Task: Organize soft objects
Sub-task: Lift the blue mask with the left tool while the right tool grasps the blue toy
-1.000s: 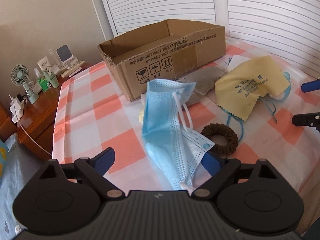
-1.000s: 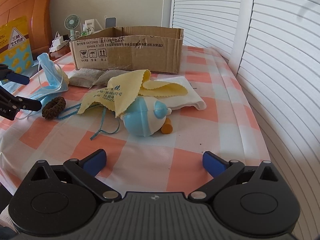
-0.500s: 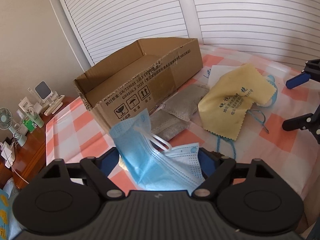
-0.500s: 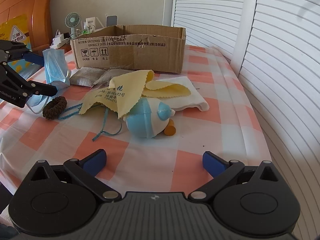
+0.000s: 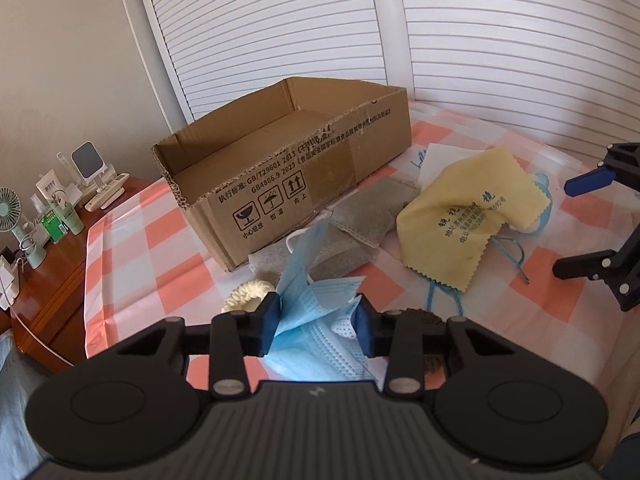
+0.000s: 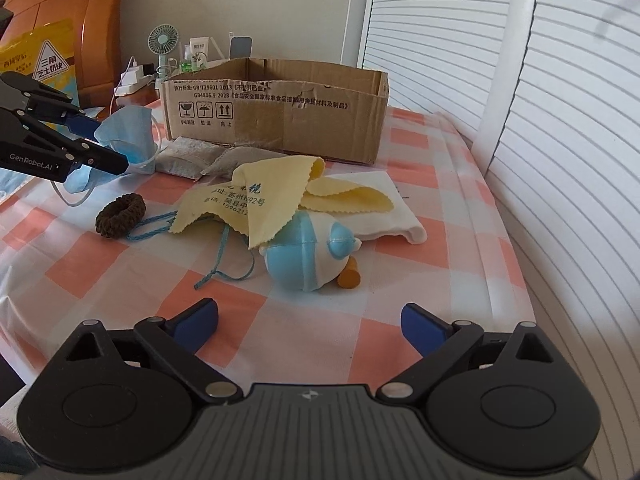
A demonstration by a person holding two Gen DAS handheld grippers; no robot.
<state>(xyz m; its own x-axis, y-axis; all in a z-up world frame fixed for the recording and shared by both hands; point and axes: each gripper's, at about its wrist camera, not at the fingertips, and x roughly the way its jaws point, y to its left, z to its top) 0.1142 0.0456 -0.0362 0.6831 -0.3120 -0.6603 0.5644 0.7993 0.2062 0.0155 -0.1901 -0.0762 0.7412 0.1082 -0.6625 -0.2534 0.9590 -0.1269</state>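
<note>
Blue face mask (image 5: 316, 316) is bunching between the closing left tongs (image 5: 317, 317), hiding part of the brown scrunchie (image 5: 420, 316) at three o'clock; right tongs (image 6: 310, 322) are closing slightly, holding nothing.

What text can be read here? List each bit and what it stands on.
"GB/T29601 2013" and "GB4806.9 2023", then Chinese print too blurred to quote: cardboard box.
Fragile, umbrella and this-way-up signs: same box.
"GenRobot.AI": left gripper, its jaws closing on the blue face mask.
"三角" over blurred characters in a triangle: yellow bag.
Blue Chinese print with "92号", digits partly hidden: yellow cloth.
Bottle labels on the nightstand: too small.
</note>
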